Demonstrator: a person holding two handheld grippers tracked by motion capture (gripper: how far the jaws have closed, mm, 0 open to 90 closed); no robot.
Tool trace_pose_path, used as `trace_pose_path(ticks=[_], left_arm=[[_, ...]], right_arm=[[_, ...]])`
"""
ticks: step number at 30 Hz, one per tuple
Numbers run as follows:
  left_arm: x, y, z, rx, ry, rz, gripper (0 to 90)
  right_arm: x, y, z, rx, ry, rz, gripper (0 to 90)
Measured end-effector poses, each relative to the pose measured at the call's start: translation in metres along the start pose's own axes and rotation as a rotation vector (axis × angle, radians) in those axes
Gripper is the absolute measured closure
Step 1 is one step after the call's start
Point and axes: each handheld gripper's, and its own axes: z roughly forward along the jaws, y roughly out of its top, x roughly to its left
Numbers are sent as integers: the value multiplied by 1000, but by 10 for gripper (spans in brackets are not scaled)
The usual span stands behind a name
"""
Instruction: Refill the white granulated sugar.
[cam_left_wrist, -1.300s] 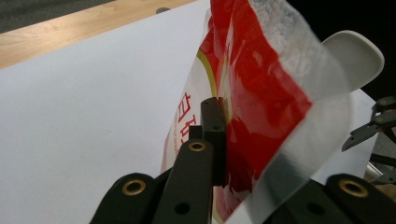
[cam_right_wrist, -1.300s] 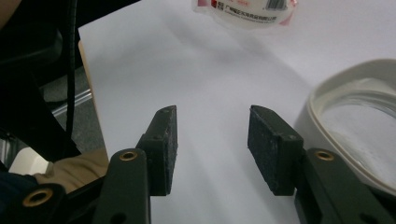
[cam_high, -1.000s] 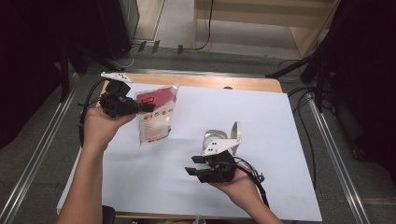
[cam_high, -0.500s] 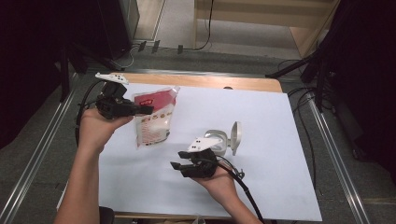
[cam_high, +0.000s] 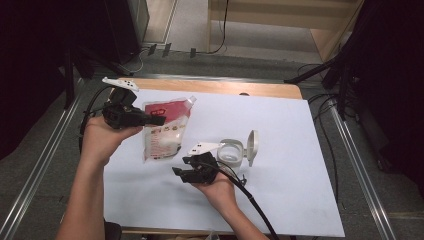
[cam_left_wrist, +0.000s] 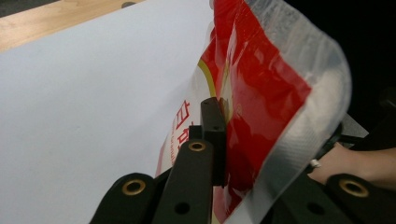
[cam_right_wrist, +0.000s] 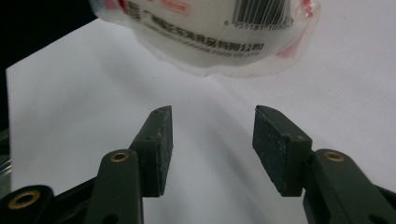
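Left hand-held gripper (cam_high: 159, 120) pinches the red pouch's (cam_high: 167, 131) top, lifting it off the worktop (cam_high: 300, 150). Right hand-held gripper (cam_high: 179, 173), jaws just opening and empty, sits below the pouch's bottom edge.

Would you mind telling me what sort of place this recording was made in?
Probably a lab or recording workspace: a white-covered table with metal rails, cables trailing over grey carpet, and dark curtains at the sides.

A white round container (cam_high: 231, 150) with its flip lid (cam_high: 253, 147) open stands right of centre, toward three o'clock, on the white-covered desk (cam_high: 300, 190).
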Motion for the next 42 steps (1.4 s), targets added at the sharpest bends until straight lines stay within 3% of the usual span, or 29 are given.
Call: trace_pose_path(ticks=[7, 12, 17, 22, 26, 30, 33, 35, 39, 42], left_arm=[[-11, 5, 4, 12, -30, 11, 900], [-15, 7, 7, 21, -56, -6, 900], [-18, 8, 8, 26, -75, -9, 900], [-17, 8, 10, 38, -90, -28, 900], [-17, 8, 14, 42, -94, -36, 900], [-20, 10, 18, 41, -98, -36, 900], [-20, 11, 20, 40, -87, -44, 900], [-20, 11, 21, 45, -92, -46, 900], [-22, 11, 23, 43, -105, -60, 900], [-23, 11, 23, 32, -90, -58, 900]], right_arm=[[-8, -3, 14, -18, -41, 24, 480], [-10, -7, 20, -43, -70, 48, 480], [-8, -9, 19, -99, -112, -10, 484], [-7, -13, 19, -126, -123, -21, 484], [-2, -14, 18, -115, -126, -61, 493], [-1, -15, 17, -100, -99, -59, 491], [0, -15, 15, -103, -52, -61, 490], [3, -16, 14, -107, -55, -77, 499], [10, -18, 12, -125, -107, -112, 504], [9, -18, 11, -134, -49, -90, 515]])
